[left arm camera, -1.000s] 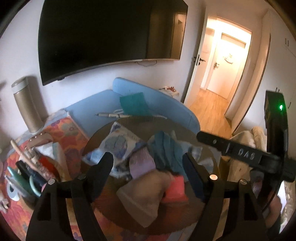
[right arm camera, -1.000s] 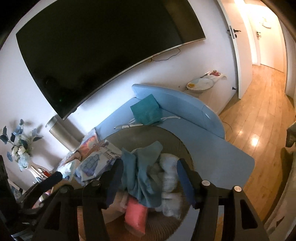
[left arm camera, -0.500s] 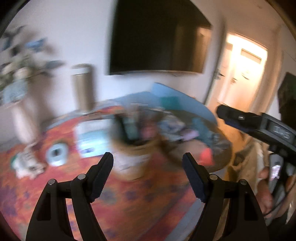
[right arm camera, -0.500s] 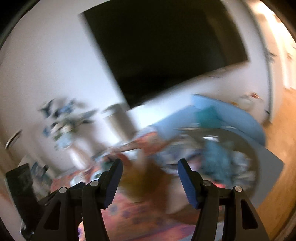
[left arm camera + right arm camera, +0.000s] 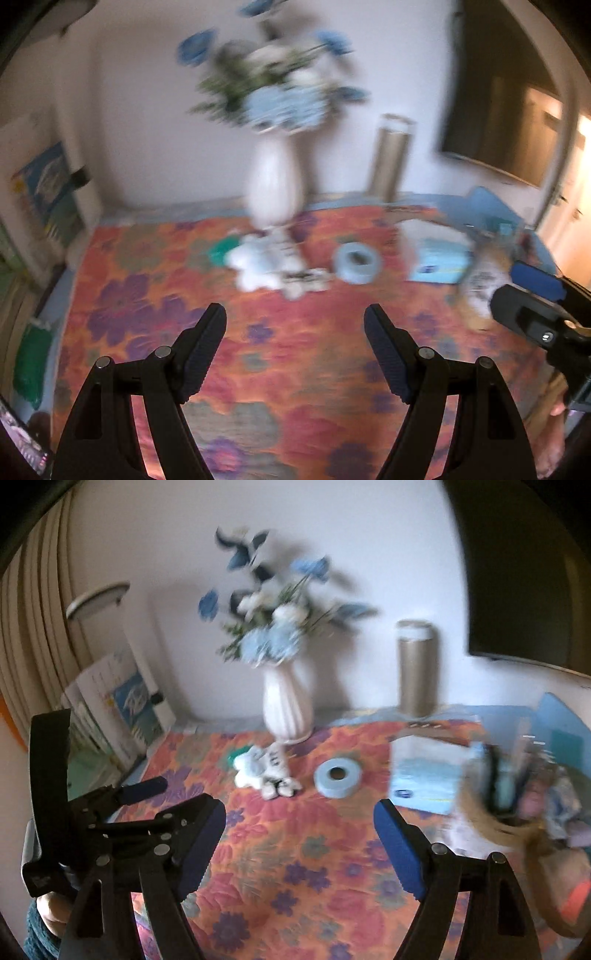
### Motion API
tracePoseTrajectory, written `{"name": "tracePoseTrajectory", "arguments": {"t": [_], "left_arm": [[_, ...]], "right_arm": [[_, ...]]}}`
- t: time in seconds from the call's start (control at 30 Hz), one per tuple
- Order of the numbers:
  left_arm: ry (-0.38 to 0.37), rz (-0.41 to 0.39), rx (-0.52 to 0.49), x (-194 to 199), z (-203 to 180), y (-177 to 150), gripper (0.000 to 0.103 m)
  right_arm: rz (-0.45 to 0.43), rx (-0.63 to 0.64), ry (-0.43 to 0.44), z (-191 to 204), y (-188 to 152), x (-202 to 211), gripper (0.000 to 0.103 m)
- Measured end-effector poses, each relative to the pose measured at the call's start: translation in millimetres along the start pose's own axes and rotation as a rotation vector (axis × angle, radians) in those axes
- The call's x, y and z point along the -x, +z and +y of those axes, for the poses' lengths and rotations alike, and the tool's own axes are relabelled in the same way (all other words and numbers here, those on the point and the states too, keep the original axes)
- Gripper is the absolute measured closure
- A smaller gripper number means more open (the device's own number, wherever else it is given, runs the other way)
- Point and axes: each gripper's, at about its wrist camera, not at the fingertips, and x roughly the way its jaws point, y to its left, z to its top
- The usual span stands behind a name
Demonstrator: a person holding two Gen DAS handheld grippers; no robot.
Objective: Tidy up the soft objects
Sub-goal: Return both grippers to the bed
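Observation:
A pile of white and pale blue soft items (image 5: 266, 264) lies on the orange flowered cloth (image 5: 295, 369) in front of a white vase; it also shows in the right wrist view (image 5: 264, 770). My left gripper (image 5: 295, 321) is open and empty above the cloth, short of the pile. My right gripper (image 5: 299, 816) is open and empty too, and shows at the right edge of the left wrist view (image 5: 535, 291). Part of the heap of soft cloths (image 5: 565, 805) shows at the far right. Both views are blurred.
A white vase of blue flowers (image 5: 288, 701), a gold cylinder (image 5: 417, 668), a pale blue tape roll (image 5: 338, 777), a light blue box (image 5: 424, 784) and a woven basket of items (image 5: 506, 805) stand on the cloth. A TV (image 5: 506, 110) hangs at the right.
Both grippers have swung left, away from the heap of cloths on the round mat, and now face the vase and the flowered cloth. Both stay open and empty.

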Motion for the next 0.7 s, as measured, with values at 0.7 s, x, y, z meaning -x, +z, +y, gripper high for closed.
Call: {"name": "tracePoseTrajectory", "arguments": {"t": [0.7], "left_arm": [[0.017,0.071,0.176,-85.3,68.7,-37.1,0.020]], "right_arm": [[0.152,-0.024,-0.050,-14.1,-37.7,-143.3,0.014]]}}
